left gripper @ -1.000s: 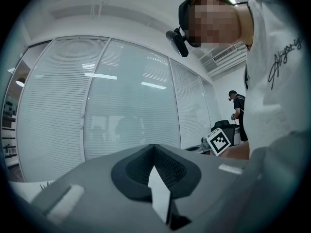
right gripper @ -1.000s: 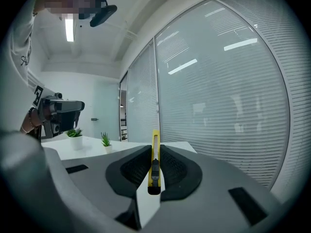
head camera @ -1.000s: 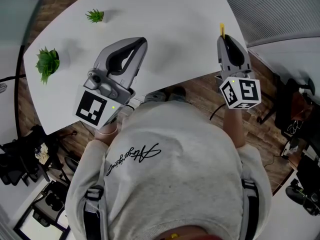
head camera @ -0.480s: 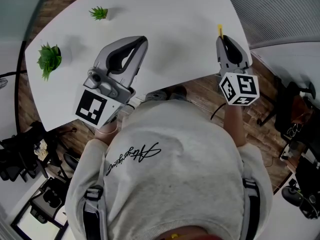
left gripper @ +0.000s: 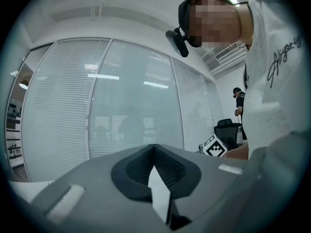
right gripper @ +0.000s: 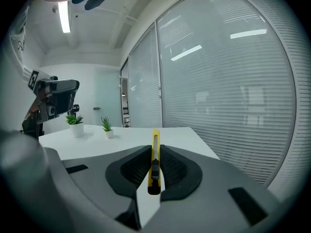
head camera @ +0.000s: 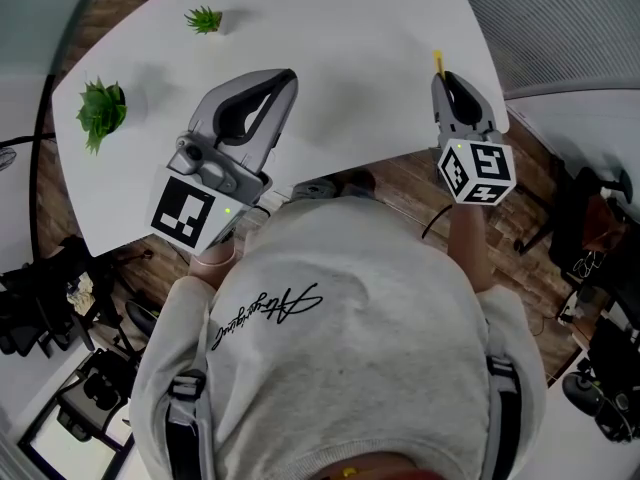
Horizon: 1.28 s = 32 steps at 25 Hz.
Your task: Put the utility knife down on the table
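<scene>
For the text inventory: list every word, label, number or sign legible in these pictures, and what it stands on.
On the grey sweatshirt: black cursive script, upside down, too stylised to read.
On the left marker cube and right marker cube: black-and-white code squares, no letters.
On the yellow utility knife: no print readable.

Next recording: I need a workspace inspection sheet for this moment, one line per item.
Surface: white table, rounded edge.
Job's things: yellow utility knife held over the table's near right edge, not yet set down.
Clutter: two small potted plants at the far left.
Grippers: left claw shut, empty; right claw shut on the utility knife.
Cables: thin dark cable below the right hand.
Surroundings: wood floor, glass walls with blinds, office chair.
</scene>
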### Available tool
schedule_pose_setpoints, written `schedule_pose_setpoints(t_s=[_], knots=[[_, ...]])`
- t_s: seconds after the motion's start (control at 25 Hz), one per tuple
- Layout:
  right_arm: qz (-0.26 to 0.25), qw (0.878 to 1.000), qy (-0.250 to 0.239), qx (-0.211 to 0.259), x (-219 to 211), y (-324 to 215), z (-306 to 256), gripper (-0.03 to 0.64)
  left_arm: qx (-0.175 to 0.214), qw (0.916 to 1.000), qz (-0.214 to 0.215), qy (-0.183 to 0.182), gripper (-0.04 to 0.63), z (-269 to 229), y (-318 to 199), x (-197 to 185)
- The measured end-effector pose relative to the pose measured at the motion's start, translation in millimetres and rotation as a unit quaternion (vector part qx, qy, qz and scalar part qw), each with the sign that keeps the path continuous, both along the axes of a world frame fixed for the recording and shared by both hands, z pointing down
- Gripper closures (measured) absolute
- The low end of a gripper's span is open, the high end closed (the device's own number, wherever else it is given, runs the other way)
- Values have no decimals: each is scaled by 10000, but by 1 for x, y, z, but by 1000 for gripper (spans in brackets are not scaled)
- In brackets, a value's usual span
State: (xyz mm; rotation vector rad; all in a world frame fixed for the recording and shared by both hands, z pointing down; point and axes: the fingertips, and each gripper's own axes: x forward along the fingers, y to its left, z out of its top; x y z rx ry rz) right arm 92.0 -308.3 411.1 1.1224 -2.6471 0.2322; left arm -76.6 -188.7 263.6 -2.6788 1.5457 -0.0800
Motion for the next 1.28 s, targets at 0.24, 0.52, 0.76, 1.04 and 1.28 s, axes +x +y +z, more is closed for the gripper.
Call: schedule_pose_setpoints(t_s=[0.24, 0.52, 0.76, 1.04, 1.28], knots=[[-32, 9997, 179, -130, -4, 0, 13, 563, -21, 10000, -24, 18, 606, 2, 2, -2], [-95, 9989, 346, -299, -14, 0, 28, 563, -25, 10000, -83, 43, 606, 4, 3, -12], [-136, 9979, 489, -396, -13, 0, 40, 563, -44, 9999, -121, 39, 606, 5, 5, -11], [-226, 9962, 650, -531, -17, 1, 52, 563, -55, 9998, -170, 33, 606, 6, 7, -12], [-299, 9947, 750, -643, -19, 2, 63, 563, -62, 9998, -206, 25, 606, 6, 8, -13]])
